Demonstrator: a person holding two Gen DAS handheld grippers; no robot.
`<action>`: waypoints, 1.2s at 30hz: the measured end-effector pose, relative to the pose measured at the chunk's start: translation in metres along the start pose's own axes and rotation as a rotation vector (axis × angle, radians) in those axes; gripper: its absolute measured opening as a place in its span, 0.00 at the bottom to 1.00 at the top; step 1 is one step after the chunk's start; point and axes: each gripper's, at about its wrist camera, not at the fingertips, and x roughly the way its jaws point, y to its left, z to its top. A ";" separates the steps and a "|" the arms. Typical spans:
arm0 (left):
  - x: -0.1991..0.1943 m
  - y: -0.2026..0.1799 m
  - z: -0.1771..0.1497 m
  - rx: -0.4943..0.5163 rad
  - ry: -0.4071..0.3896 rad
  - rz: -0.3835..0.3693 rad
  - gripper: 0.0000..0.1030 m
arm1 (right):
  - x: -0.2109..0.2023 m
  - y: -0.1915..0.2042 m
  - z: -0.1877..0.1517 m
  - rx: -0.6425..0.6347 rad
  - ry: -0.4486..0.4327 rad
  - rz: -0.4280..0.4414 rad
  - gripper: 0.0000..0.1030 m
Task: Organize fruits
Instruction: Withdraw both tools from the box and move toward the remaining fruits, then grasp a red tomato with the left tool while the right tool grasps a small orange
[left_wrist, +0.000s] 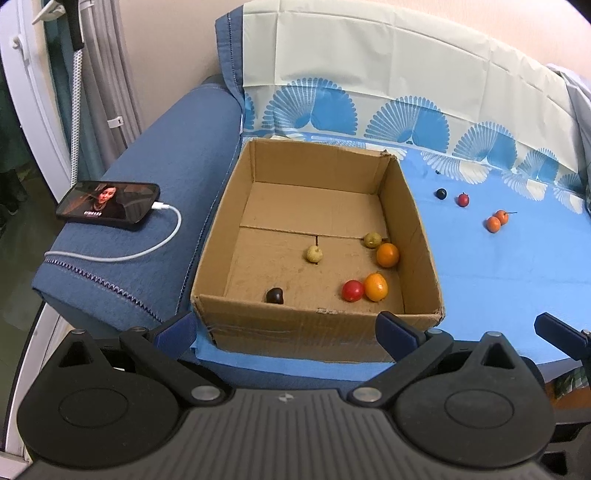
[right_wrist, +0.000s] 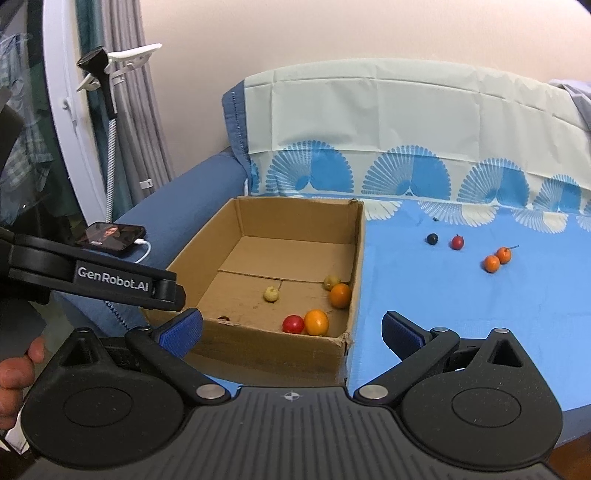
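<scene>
An open cardboard box (left_wrist: 421, 236) (right_wrist: 258, 343) sits on a blue cloth. Inside lie two orange fruits (left_wrist: 376, 286) (right_wrist: 316, 322), a red one (left_wrist: 352, 290) (right_wrist: 293, 324), two yellowish ones (left_wrist: 314, 254) (right_wrist: 270, 294) and a dark one (left_wrist: 274, 295). On the cloth to the right lie a dark berry (left_wrist: 440, 193) (right_wrist: 432, 238), a red fruit (left_wrist: 463, 199) (right_wrist: 457, 242) and two small orange fruits (left_wrist: 496, 220) (right_wrist: 497, 259). My left gripper (left_wrist: 288, 328) is open and empty before the box's near wall. My right gripper (right_wrist: 291, 334) is open and empty at the box's near right corner.
A phone (left_wrist: 109, 206) (right_wrist: 114, 236) on a white charging cable lies on the blue sofa arm left of the box. A patterned cloth covers the sofa back (left_wrist: 369, 92). The left gripper's body (right_wrist: 92, 280) shows at the left of the right wrist view.
</scene>
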 end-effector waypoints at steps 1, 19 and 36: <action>0.002 -0.002 0.003 0.003 0.001 0.000 1.00 | 0.002 -0.003 0.000 0.008 0.001 -0.004 0.99; 0.071 -0.129 0.101 0.134 -0.033 -0.141 1.00 | 0.042 -0.169 0.019 0.201 -0.054 -0.296 0.99; 0.346 -0.360 0.205 0.369 0.130 -0.280 1.00 | 0.243 -0.367 0.022 0.273 0.021 -0.389 0.99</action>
